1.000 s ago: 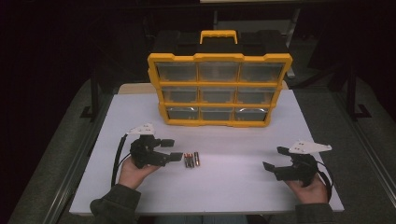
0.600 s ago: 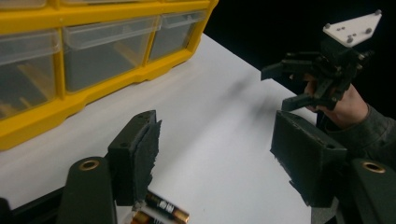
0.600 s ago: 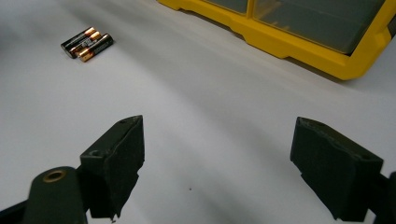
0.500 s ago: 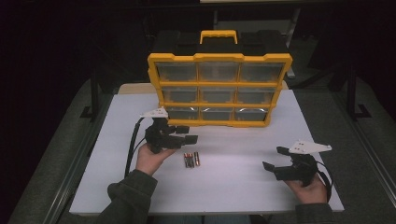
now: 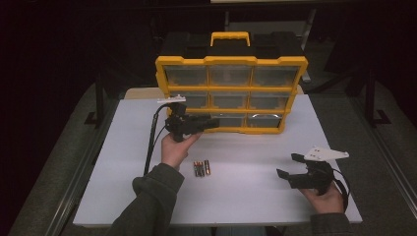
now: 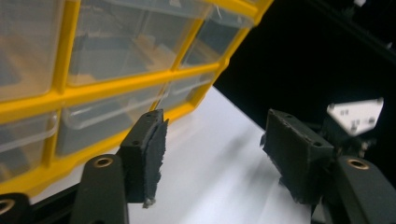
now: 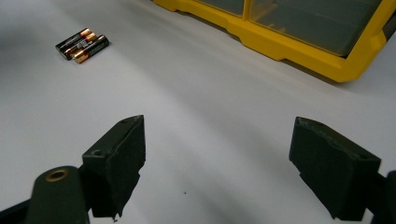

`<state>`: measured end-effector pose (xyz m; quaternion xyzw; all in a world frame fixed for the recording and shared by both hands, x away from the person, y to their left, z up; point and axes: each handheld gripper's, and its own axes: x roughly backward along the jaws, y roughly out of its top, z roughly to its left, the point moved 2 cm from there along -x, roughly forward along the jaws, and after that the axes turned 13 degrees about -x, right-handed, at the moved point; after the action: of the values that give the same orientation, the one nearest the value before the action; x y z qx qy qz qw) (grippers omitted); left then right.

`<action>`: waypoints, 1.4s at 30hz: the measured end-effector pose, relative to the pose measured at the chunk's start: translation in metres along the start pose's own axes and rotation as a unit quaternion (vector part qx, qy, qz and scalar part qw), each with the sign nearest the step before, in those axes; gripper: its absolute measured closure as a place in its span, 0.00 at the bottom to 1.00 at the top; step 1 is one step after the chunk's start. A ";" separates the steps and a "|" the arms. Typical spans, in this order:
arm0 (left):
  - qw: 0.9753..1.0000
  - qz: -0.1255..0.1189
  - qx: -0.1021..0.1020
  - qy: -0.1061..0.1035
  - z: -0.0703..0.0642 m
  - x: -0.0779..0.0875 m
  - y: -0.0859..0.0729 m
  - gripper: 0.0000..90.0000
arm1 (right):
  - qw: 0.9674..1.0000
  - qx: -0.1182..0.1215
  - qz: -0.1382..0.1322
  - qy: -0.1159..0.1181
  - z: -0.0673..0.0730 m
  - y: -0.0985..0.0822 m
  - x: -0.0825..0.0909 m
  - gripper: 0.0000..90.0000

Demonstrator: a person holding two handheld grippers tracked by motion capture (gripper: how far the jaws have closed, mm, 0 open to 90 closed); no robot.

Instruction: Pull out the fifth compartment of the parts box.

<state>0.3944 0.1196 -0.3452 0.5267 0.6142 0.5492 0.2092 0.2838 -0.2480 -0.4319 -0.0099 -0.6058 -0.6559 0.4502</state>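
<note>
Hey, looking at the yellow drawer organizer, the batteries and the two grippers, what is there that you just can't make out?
- Contents of the yellow plastic drawer organizer: high view, too small and dim behind the clear fronts; left gripper view, blurred.
- Brand and size of the three black-and-copper batteries: too small in the high view and right gripper view.
- Organizer's lower-left drawer: high view, left gripper stands in front.
- Right gripper: its body is cut off by the bottom edge of its own view.

Dim room with dark surroundings, the white table [image 5: 246, 196] lit from above, high view soft and grainy
</note>
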 end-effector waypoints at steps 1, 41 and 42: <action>1.000 -0.004 0.003 0.001 0.001 -0.003 0.001 0.44 | 1.000 0.000 0.000 0.000 0.000 0.000 0.000 0.19; 0.982 -0.105 0.102 0.118 0.006 -0.064 0.023 0.80 | 1.000 -0.010 -0.022 0.003 -0.005 0.002 0.009 0.22; 0.982 -0.106 0.100 0.119 0.006 -0.064 0.024 0.80 | 1.000 -0.010 -0.022 0.003 -0.005 0.002 0.009 0.22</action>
<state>0.4320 0.0627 -0.3464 0.4079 0.7387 0.5186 0.1377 0.2819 -0.2569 -0.4263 0.0010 -0.5980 -0.6714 0.4378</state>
